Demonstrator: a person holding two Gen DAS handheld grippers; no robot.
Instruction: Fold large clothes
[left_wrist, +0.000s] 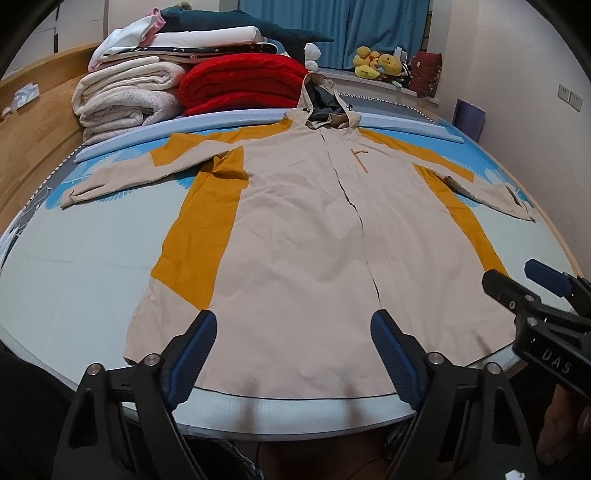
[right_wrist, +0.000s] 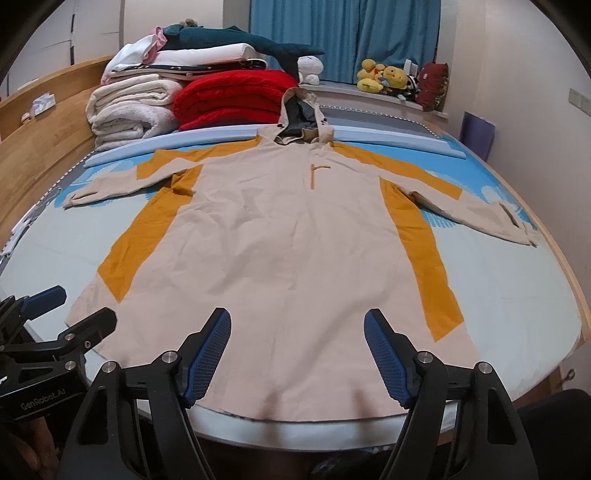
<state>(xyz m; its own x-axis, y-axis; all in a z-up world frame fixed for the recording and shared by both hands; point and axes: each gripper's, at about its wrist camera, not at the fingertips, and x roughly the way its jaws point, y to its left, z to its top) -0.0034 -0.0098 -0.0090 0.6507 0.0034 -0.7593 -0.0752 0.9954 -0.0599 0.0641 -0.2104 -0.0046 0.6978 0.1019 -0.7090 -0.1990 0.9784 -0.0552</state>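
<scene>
A large hooded jacket (left_wrist: 295, 221) (right_wrist: 288, 240), beige with mustard side and shoulder panels, lies flat and front up on the bed. Both sleeves are spread out and the hood (left_wrist: 321, 99) points to the far end. My left gripper (left_wrist: 293, 321) hovers open over the left part of the near hem, with only cloth showing behind its blue pads. My right gripper (right_wrist: 297, 315) stands open over the right part of the hem. Each gripper also shows in the other's view: the right gripper (left_wrist: 513, 273) at the right edge, the left gripper (right_wrist: 86, 304) at the left edge.
The bed (left_wrist: 74, 277) has a pale blue sheet and a rounded near edge. Folded white blankets (left_wrist: 125, 96) and a red blanket (left_wrist: 240, 85) are stacked at the far left. A wooden headboard (left_wrist: 33, 147) runs along the left. Plush toys (left_wrist: 376, 62) sit on the window ledge.
</scene>
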